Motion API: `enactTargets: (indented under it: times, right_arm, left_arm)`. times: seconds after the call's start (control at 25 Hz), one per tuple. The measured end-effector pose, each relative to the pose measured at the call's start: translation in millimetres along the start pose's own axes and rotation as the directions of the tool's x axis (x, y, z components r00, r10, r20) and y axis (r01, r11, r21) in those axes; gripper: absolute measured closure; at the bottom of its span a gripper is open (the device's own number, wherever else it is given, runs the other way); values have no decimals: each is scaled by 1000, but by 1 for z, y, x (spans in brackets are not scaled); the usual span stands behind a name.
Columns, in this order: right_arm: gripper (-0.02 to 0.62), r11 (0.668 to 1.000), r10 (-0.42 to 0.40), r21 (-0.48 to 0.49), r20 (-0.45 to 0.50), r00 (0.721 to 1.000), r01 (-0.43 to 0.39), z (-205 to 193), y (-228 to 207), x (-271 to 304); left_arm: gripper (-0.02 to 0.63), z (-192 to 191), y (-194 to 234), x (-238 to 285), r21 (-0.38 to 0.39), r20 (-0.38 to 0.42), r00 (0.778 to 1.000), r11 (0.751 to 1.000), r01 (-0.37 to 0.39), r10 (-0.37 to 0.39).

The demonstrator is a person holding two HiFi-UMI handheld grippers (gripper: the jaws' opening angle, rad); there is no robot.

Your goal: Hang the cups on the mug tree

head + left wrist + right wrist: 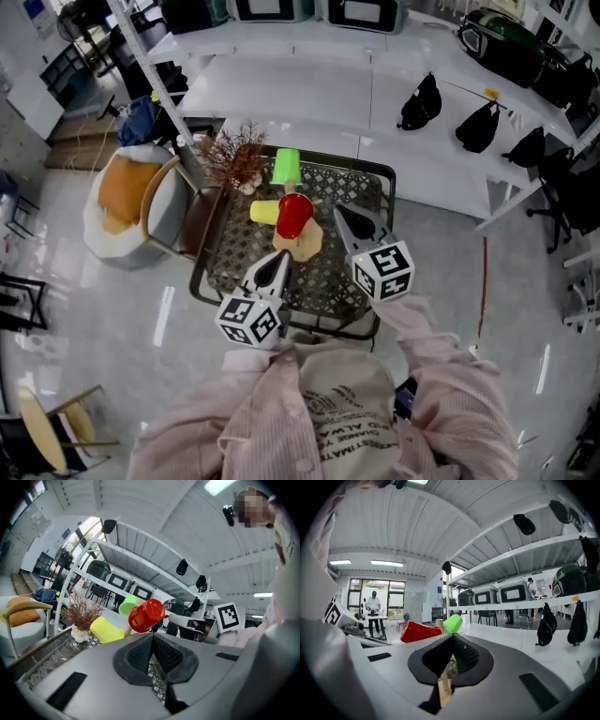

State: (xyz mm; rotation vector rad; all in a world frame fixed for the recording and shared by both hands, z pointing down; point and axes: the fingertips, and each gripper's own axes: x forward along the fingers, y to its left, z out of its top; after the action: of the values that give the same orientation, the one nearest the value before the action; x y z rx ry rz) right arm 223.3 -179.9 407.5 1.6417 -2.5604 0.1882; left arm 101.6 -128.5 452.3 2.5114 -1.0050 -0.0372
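In front of you stands a small dark-framed table (352, 183) with an openwork metal-lattice top and a dark rim, seen from steeply above. Two things stand directly on the lattice. Near the middle is the mug tree (305, 246), resting on its pale wooden base. At the far left corner, just inside the rim, sits a small white vase (247, 187) holding dried reddish-brown twigs (234, 150), clear of the tree's base.

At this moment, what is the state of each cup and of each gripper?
green cup: hung on the mug tree
yellow cup: hung on the mug tree
red cup: hung on the mug tree
left gripper: shut, empty
right gripper: shut, empty
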Motion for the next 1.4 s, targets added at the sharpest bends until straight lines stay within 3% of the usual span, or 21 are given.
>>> enactTargets:
  times: [0.76, 1.4]
  right_arm:
    - [597, 996, -7, 91, 50, 999, 2, -6, 20, -29]
    - [597, 994, -50, 99, 58, 997, 44, -9, 2, -32]
  left_arm:
    - [607, 42, 40, -30, 30, 108, 983, 987, -156, 152]
    - [607, 44, 45, -32, 60, 112, 975, 978, -200, 193]
